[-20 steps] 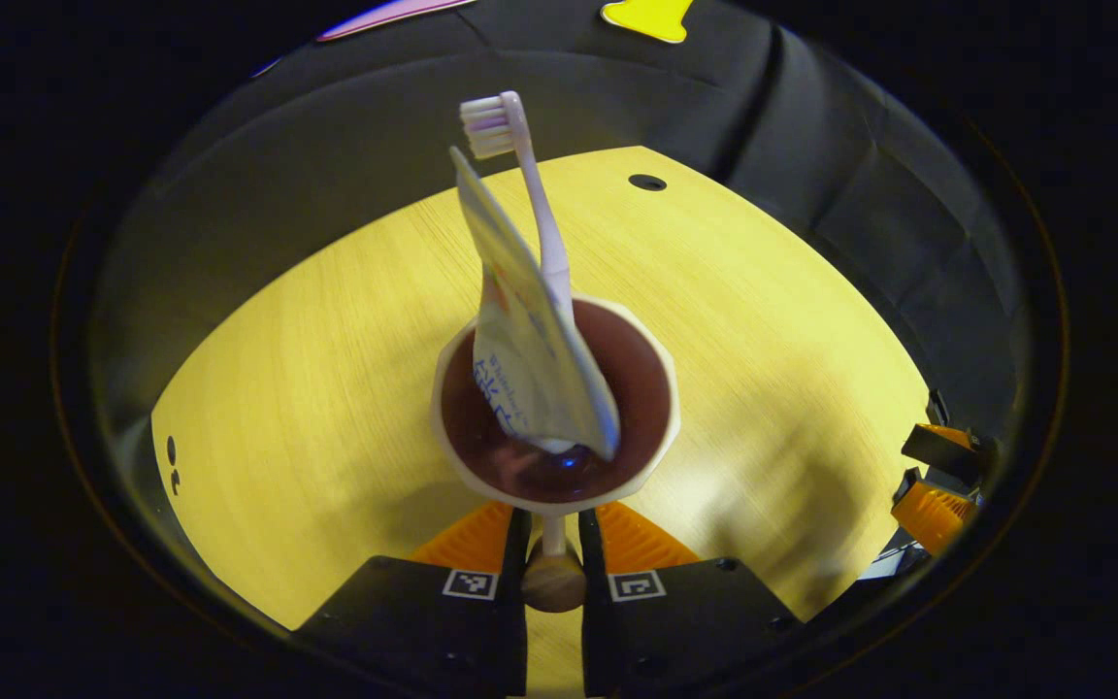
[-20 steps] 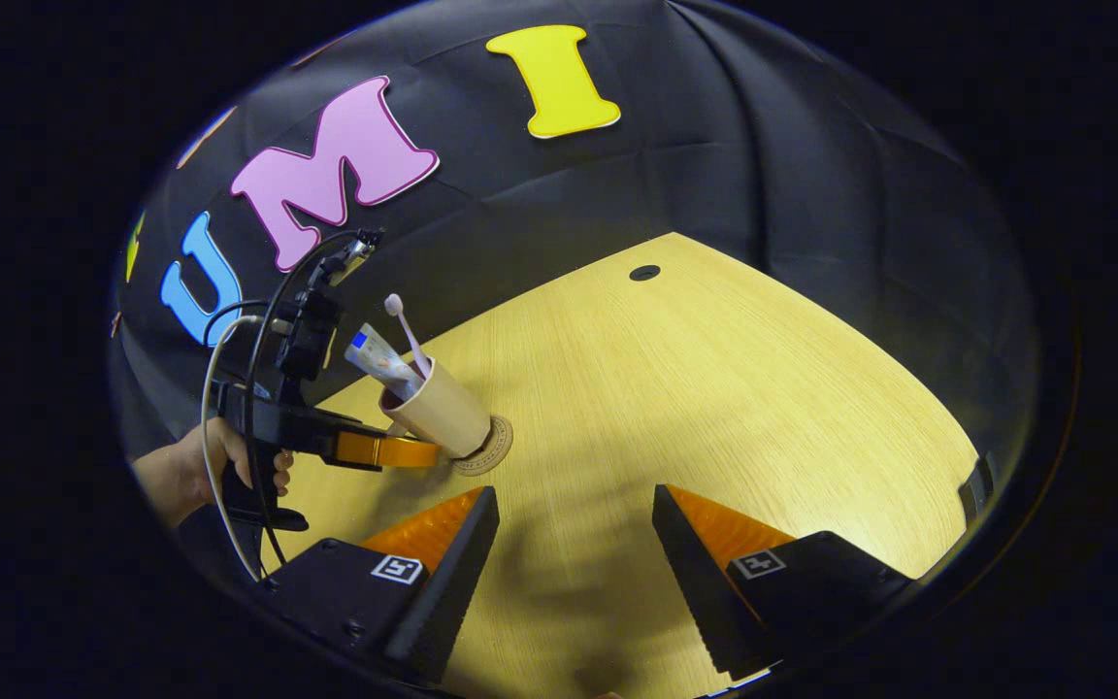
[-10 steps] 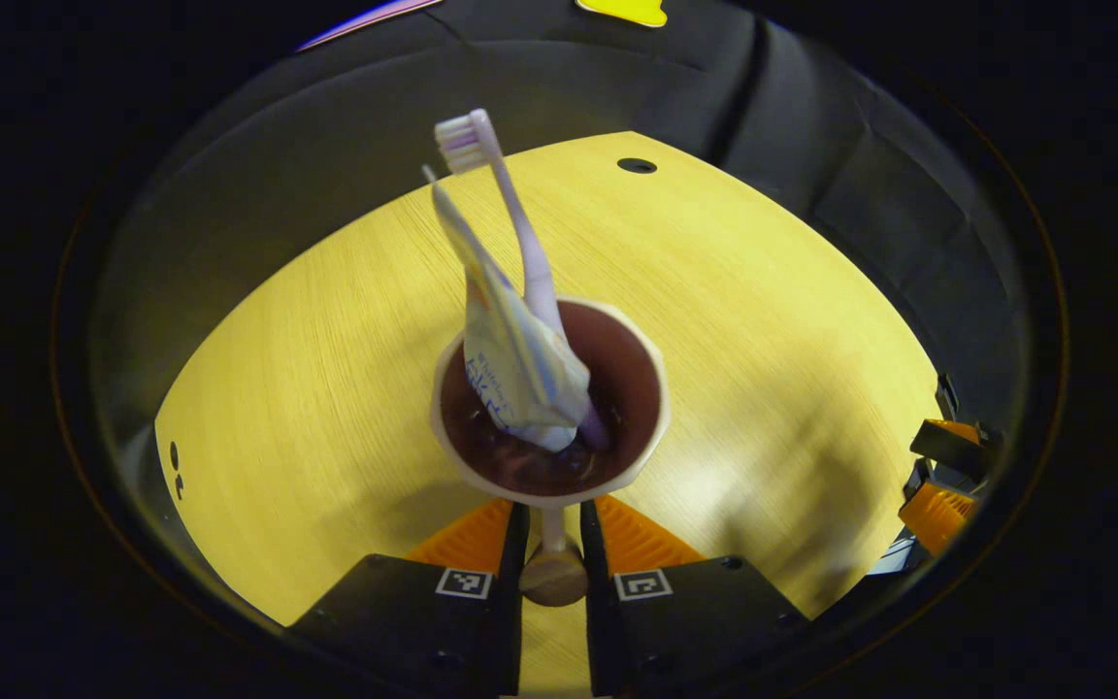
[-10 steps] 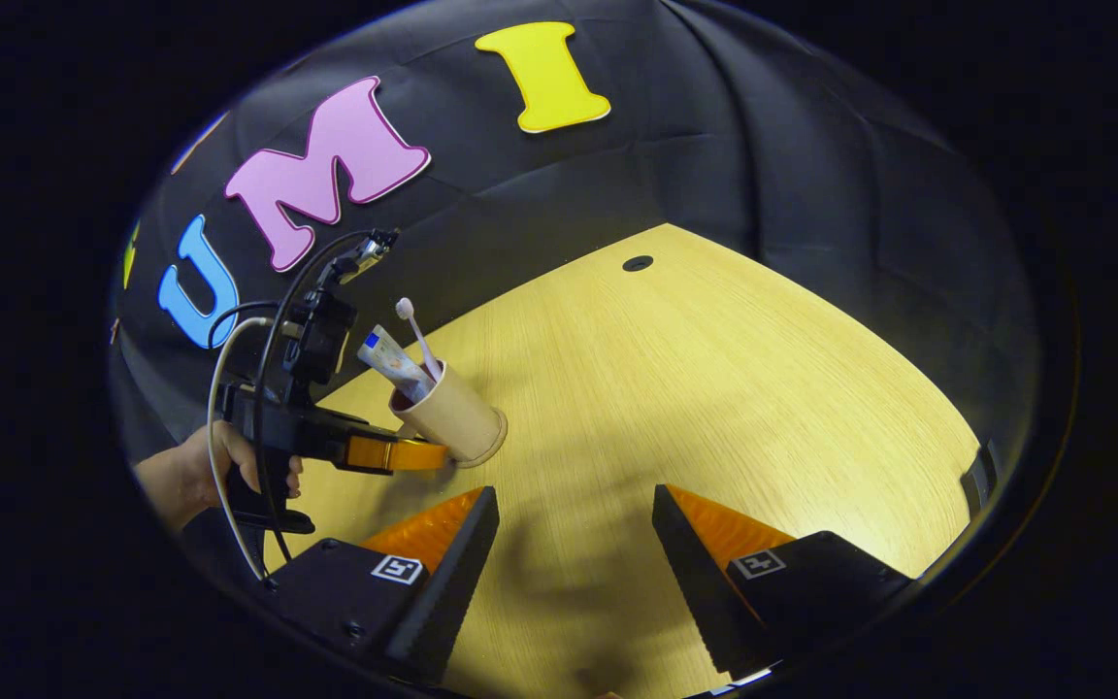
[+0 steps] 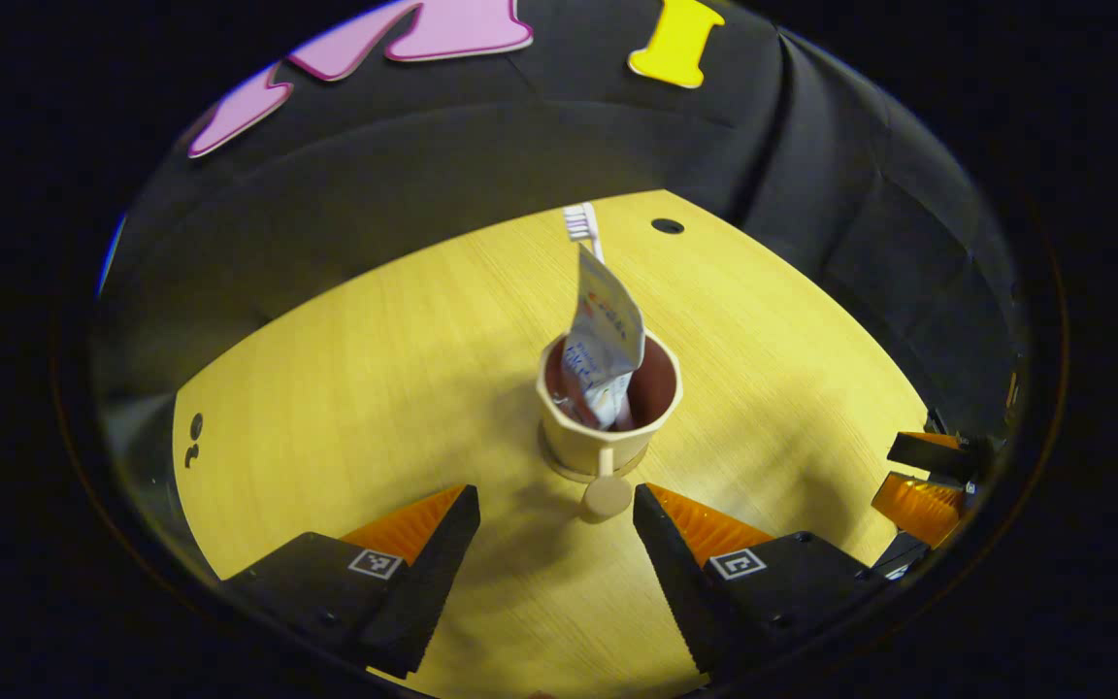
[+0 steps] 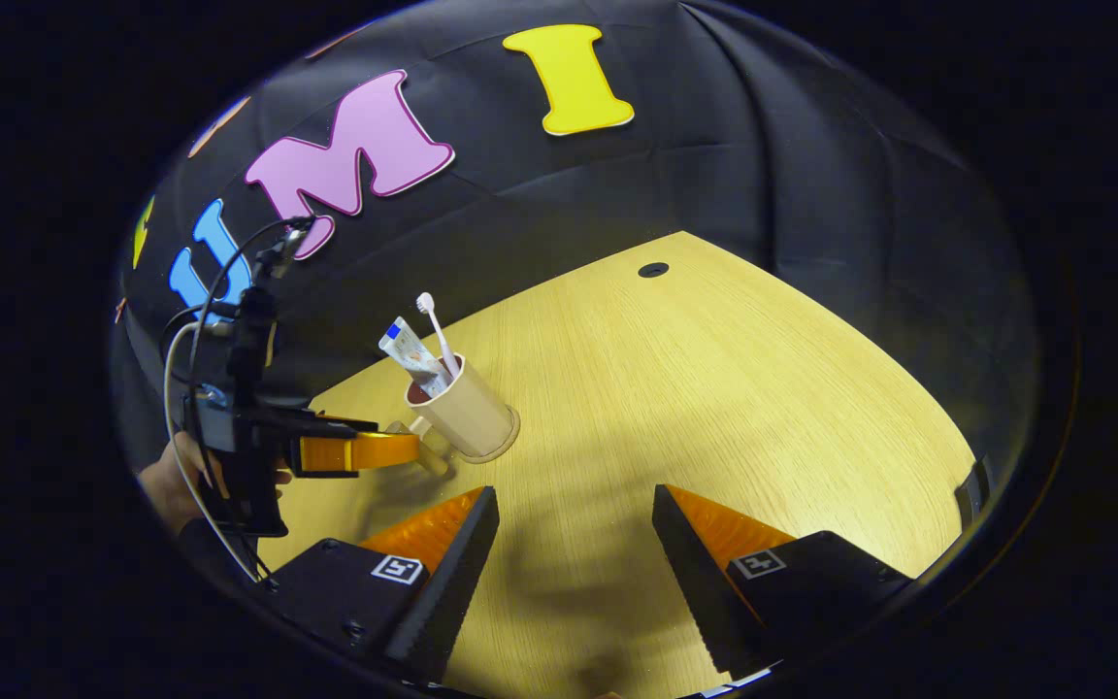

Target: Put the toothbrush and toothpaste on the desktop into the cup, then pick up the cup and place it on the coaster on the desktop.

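The beige cup stands upright on the round coaster, its knobbed handle pointing toward my left gripper. The toothpaste tube and the white toothbrush stick up out of it. My left gripper is open, its fingers apart on either side of the handle and clear of it. In the right gripper view the cup sits on the coaster, with the left gripper just left of it. My right gripper is open over bare desk with nothing between its fingers.
The yellow wooden desktop has a cable hole near its far edge. The right gripper's orange fingers show at the right edge of the left gripper view. A hand holds the left gripper's grip.
The left gripper set the cup down on the coaster, opened off its handle and drew back. The cup now stands upright. The right gripper stayed nearly still.
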Action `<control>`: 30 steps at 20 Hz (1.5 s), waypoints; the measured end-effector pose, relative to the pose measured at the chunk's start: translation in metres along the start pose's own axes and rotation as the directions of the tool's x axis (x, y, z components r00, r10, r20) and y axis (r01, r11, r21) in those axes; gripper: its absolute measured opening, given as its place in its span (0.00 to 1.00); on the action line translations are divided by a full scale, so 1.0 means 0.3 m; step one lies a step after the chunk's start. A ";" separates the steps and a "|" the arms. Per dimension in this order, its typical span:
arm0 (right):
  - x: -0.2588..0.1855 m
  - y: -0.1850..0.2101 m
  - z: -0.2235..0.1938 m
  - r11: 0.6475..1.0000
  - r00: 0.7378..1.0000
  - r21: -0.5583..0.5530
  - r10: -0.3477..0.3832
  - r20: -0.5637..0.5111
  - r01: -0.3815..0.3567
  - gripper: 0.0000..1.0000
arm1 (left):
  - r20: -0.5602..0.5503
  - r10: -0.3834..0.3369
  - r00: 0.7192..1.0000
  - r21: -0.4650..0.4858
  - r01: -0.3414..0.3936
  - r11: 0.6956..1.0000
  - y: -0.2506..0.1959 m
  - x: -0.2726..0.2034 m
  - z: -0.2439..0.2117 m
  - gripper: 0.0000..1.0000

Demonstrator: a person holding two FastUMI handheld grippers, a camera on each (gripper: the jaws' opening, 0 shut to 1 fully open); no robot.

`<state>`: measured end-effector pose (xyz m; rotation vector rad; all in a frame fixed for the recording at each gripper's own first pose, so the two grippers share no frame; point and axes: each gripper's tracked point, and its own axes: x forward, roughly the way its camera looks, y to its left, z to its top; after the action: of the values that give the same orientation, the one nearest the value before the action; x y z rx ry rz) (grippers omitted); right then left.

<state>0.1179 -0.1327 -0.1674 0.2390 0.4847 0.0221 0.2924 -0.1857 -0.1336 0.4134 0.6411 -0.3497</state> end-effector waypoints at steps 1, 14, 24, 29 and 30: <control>-0.011 0.008 0.003 1.000 1.000 -0.010 0.002 0.002 -0.002 0.98 | 0.038 0.028 0.999 -0.008 -0.027 1.000 0.027 -0.042 -0.013 1.00; -0.243 0.205 0.055 0.986 0.994 -0.165 0.009 0.104 0.008 0.98 | 0.428 0.392 0.814 -0.328 -0.264 0.907 0.302 -0.810 -0.266 0.99; -0.496 0.492 0.033 0.942 0.969 -0.333 0.128 0.210 -0.052 0.98 | 0.601 0.352 0.717 -0.375 -0.136 0.917 0.085 -1.079 -0.364 0.98; -0.572 0.554 -0.092 0.938 0.963 -0.338 0.154 0.220 -0.073 0.98 | 0.619 0.302 0.725 -0.350 -0.089 0.932 0.016 -1.131 -0.443 0.98; -0.578 0.563 -0.104 0.939 0.963 -0.336 0.157 0.218 -0.077 0.98 | 0.619 0.305 0.723 -0.355 -0.089 0.931 0.022 -1.143 -0.463 0.98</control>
<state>-0.0440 0.0248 -0.0754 -0.0551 0.2166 0.1878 -0.0309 -0.0508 -0.0142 0.0360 -0.0720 -0.1633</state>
